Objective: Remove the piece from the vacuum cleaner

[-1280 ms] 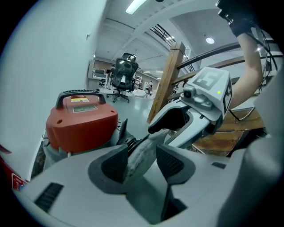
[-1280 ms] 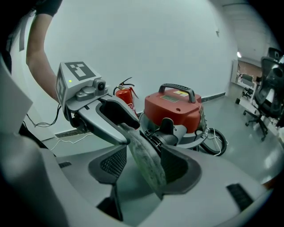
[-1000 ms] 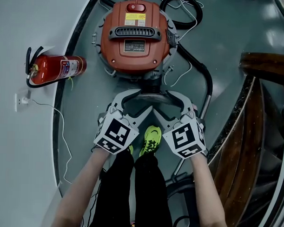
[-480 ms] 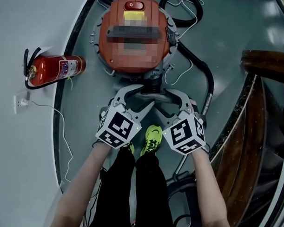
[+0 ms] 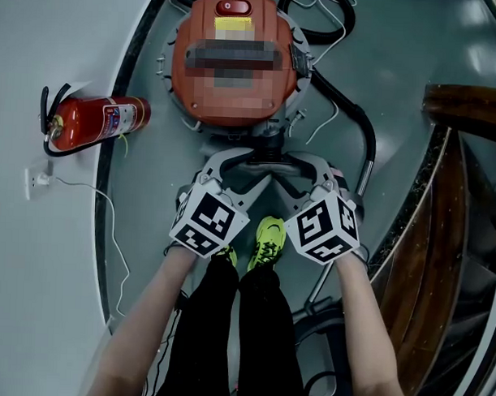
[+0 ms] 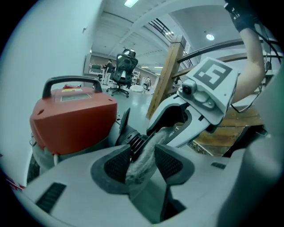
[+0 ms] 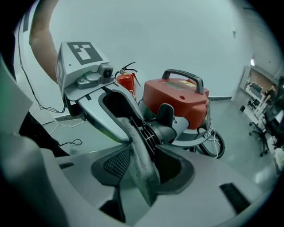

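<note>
Now jaws narrower, both on piece (image 7: pixel 140 160)

fire extinguisher (image 5: pixel 96 119) lies left of vacuum cleaner (image 5: pixel 231 99), stairs (image 5: pixel 462 241) right.

Lighting: cool and even, from ceiling strip lights (image 6: pixel 131 3) and a round lamp (image 6: pixel 210 37); shadows were soft. A faint sheen lay on the vacuum cleaner (image 7: pixel 177 99). Head view was sharp. Gripper views bent strongly outward, corners black, near foreground soft.
</note>
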Motion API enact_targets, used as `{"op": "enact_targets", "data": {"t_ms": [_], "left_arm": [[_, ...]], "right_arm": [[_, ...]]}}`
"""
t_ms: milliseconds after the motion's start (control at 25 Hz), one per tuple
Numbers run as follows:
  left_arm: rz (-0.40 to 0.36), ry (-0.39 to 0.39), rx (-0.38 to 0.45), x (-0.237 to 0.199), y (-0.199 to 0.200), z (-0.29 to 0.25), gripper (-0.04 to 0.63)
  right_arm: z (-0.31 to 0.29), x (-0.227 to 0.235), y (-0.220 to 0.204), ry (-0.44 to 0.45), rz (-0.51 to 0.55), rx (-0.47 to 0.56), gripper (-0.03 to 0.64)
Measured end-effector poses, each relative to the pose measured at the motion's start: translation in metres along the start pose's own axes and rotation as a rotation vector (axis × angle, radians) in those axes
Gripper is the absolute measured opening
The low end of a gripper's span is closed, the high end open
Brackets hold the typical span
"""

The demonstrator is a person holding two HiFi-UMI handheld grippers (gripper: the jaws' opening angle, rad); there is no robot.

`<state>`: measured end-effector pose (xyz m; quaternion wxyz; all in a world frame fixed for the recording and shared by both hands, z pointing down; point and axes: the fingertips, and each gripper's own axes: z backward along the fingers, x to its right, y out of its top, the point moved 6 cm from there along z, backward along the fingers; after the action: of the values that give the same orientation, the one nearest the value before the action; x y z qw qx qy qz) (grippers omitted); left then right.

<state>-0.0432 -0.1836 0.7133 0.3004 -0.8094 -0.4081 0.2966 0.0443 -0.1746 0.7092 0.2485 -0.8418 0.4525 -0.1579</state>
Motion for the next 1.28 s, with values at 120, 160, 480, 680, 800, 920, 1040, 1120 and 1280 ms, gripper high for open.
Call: {"op": "enact_targets", "data": {"t_ms": [120,160,480,680,800,920,1040,1120,1280], "left_arm": [[-0.01,0.004,-0.005,0.0,0.0,0.0,0.175],[-0.013,0.006,-0.008,0.001,0.0,0.0,0.172],[-0.034,0.01,-0.02,0.005,-0.002,0.003,0.146],[-0.055,0.007,-0.032,0.007,-0.001,0.004,0.132],[-0.051,0.009,-0.029,0.011,-0.003,0.005,0.126],[-0.053,0.017,-0.03,0.011,-0.003,0.006,0.123],[-0.069,0.022,-0.036,0.013,-0.002,0.006,0.118],[-0.074,0.026,-0.038,0.013,-0.002,0.007,0.117],[-0.073,0.038,-0.034,0.014,-0.004,0.01,0.117]], "right_arm": [[0.0,-0.001,0.0,-0.012,0.032,-0.005,0.173],[0.0,-0.002,-0.001,-0.018,0.046,-0.01,0.169],[0.002,-0.007,-0.003,-0.045,0.077,-0.031,0.118],[0.003,-0.009,-0.004,-0.052,0.066,-0.034,0.1],[0.004,-0.012,-0.005,-0.056,0.071,-0.033,0.097],[0.004,-0.012,-0.005,-0.058,0.074,-0.035,0.095],[0.005,-0.013,-0.005,-0.058,0.08,-0.036,0.094],[0.005,-0.014,-0.004,-0.06,0.079,-0.035,0.094],[0.006,-0.016,-0.002,-0.068,0.086,-0.034,0.094]]}}
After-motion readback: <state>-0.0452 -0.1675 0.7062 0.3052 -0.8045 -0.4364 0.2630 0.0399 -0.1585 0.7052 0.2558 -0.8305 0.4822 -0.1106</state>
